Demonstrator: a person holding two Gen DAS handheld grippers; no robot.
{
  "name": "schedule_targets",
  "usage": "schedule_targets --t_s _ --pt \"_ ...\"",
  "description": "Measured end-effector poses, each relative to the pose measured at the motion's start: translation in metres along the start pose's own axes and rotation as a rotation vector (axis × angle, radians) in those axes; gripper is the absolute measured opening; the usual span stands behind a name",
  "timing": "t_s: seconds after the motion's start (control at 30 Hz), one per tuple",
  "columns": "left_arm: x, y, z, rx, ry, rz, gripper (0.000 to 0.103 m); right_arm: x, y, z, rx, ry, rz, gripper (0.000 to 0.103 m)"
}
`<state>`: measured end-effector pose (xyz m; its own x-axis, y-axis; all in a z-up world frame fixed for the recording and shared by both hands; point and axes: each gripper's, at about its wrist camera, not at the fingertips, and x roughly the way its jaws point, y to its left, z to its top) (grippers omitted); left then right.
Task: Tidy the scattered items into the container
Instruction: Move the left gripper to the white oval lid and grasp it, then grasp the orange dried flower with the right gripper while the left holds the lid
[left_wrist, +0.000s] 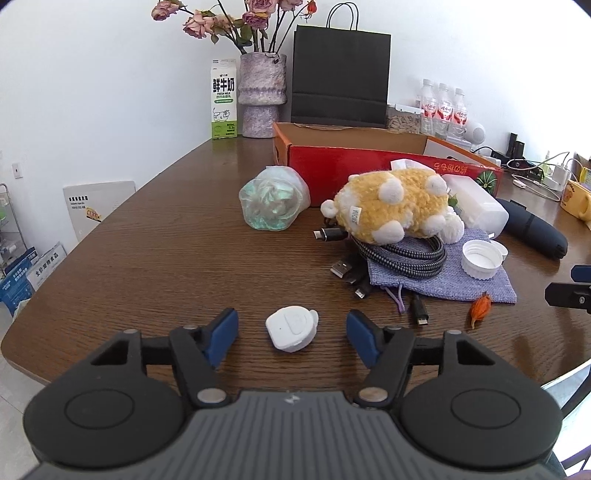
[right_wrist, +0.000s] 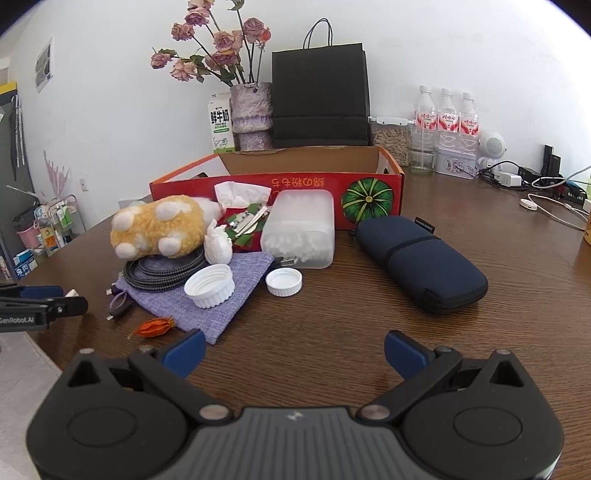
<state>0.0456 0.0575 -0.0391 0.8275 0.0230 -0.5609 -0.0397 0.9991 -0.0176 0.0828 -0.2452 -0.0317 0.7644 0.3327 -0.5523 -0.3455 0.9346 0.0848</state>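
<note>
A dark wooden table (left_wrist: 155, 258) strewn with odds and ends: at far left a crumpled clear bag (left_wrist: 274, 201) lies just before the red cardboard box (left_wrist: 369, 162), the container meant to receive everything and, as far as its visible inside shows, not yet loaded. At the near edge the left gripper (left_wrist: 291, 334) straddles a small white rounded gadget (left_wrist: 291, 328) that sits flat on the wood, its blue pads (left_wrist: 223, 336) standing clear on either side with bare table showing in both gaps, so nothing is gripped yet. Judged from this, the step in hand is the first pick, and the next move calls for bringing the pads together squarely on the gadget's sides before lifting it over the box's near wall. Further right the heap waits: a yellow plush toy (left_wrist: 395, 203) slumped over coiled braided cables (left_wrist: 402, 254) on a lilac cloth pouch (right_wrist: 207, 299), two white screw caps (right_wrist: 210, 286), an orange dried flower (right_wrist: 153, 326), a frosted plastic tub (right_wrist: 299, 232) against the box front, and a navy zip case (right_wrist: 421, 262) lying apart. At right the right gripper (right_wrist: 293, 352) hovers above bare wood with its jaws spread wide and empty, near the pouch's corner
</note>
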Motion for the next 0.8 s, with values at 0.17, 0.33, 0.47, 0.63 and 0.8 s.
schedule_targets --t_s 0.17,0.33,0.47,0.63,0.8 --pt "-0.003 0.004 0.000 -0.028 -0.010 -0.006 0.029 0.003 0.023 0.003 -0.033 -0.005 0.055 0.103" --pt "-0.005 0.009 -0.001 -0.056 -0.017 -0.013 0.029 0.008 0.052 0.004 -0.098 0.001 0.101 0.103" --pt "-0.011 0.015 -0.001 -0.070 -0.033 -0.013 0.029 0.012 0.070 0.005 -0.138 -0.006 0.114 0.103" --pt "-0.022 0.025 -0.001 -0.085 -0.059 -0.008 0.029 0.017 0.084 0.005 -0.170 -0.010 0.125 0.091" --pt "-0.028 0.031 -0.003 -0.102 -0.074 -0.013 0.029 0.022 0.095 0.002 -0.218 -0.015 0.127 0.084"
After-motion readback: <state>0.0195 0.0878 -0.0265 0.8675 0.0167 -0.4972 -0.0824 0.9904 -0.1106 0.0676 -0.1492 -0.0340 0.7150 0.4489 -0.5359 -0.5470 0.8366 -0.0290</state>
